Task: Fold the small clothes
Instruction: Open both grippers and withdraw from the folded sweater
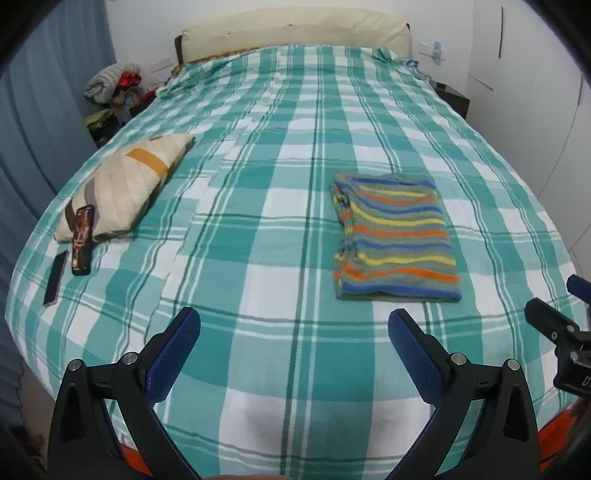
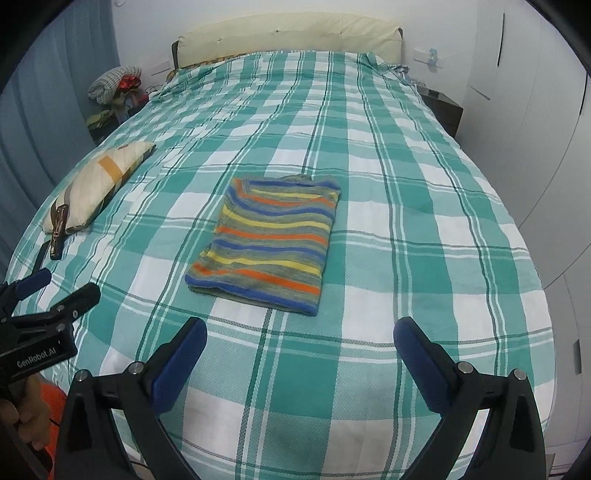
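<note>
A small striped garment [image 1: 395, 236], grey with orange, yellow and blue stripes, lies folded into a flat rectangle on the green checked bedspread [image 1: 258, 229]. It also shows in the right wrist view [image 2: 266, 243]. My left gripper [image 1: 294, 321] is open and empty, held above the near edge of the bed, short of the garment and to its left. My right gripper [image 2: 300, 330] is open and empty, just short of the garment's near edge. The right gripper shows at the right edge of the left wrist view [image 1: 561, 314]. The left gripper shows at the left edge of the right wrist view [image 2: 55, 291].
A cream quilted pillow [image 1: 125, 188] lies at the bed's left side, with a phone in a patterned case [image 1: 82, 240] and a dark flat device [image 1: 56, 277] beside it. A clothes pile [image 1: 114, 81] sits by the headboard [image 1: 295, 33]. A dark nightstand [image 1: 452, 98] and white cupboards [image 1: 535, 92] stand right.
</note>
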`<action>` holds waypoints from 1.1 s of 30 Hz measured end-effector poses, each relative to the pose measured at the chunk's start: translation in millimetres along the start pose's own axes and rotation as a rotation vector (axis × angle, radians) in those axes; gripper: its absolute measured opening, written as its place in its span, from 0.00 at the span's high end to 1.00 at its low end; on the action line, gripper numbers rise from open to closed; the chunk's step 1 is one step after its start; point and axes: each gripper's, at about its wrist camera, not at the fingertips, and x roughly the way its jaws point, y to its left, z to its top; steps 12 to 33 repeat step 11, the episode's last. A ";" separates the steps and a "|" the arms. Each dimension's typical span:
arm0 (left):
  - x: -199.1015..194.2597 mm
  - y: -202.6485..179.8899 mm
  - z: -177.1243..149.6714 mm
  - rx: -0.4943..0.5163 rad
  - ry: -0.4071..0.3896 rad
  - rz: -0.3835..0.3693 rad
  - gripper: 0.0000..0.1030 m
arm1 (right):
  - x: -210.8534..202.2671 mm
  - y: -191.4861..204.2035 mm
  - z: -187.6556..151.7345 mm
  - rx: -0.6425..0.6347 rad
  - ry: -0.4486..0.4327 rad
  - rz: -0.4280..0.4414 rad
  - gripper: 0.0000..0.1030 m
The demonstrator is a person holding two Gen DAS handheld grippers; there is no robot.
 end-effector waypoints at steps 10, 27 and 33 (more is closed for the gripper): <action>-8.4 2.8 4.6 -0.003 -0.048 0.000 0.01 | -8.2 0.4 3.7 -0.006 -0.013 -0.015 0.03; -9.7 2.8 5.2 -0.001 -0.054 0.002 0.01 | -8.1 -0.1 3.3 -0.006 -0.013 -0.017 0.03; -9.7 2.8 5.2 -0.001 -0.054 0.002 0.01 | -8.1 -0.1 3.3 -0.006 -0.013 -0.017 0.03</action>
